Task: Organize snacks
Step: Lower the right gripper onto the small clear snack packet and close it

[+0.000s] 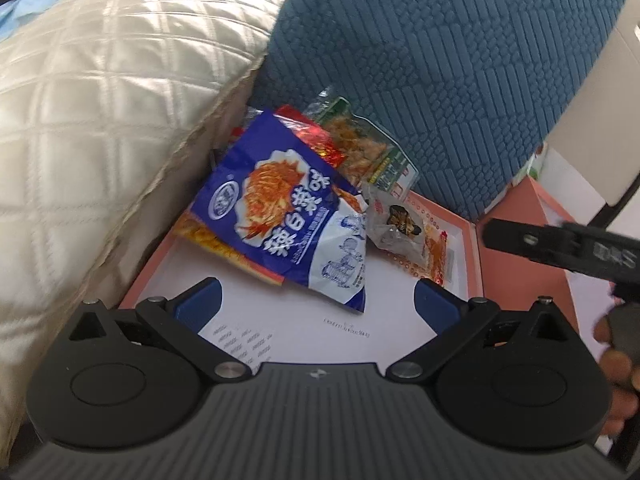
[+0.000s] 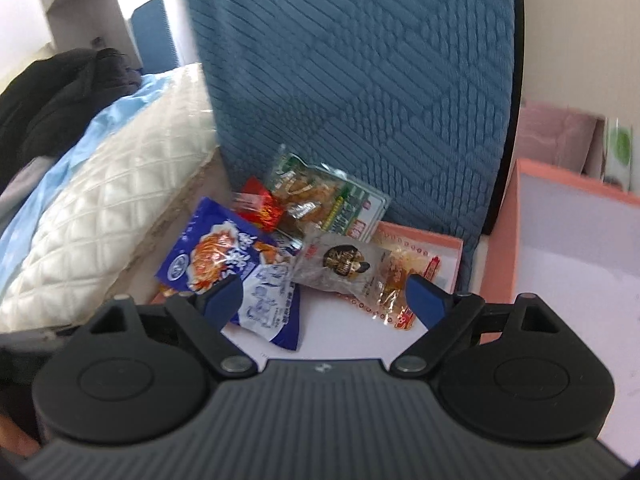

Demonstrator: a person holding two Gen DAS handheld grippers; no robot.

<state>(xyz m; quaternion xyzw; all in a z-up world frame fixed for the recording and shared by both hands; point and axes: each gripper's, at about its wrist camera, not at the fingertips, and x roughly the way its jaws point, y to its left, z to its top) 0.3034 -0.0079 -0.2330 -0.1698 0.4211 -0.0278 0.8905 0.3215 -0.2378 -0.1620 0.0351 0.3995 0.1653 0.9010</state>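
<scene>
Snacks, the blue packet (image 1: 292, 208) foremost, lie piled just ahead of my left gripper (image 1: 318, 300) and right gripper (image 2: 320, 300), both spread wide and empty, so I'd pinch one packet's free edge.

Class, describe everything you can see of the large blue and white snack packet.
The blue and white snack packet is a glossy, crinkled plastic pouch printed with a reddish shredded dish, a round logo and white characters. It lies flat and askew on the white floor of the pink tray, overlapping an orange packet and a red wrapper. Nothing grips it.
</scene>
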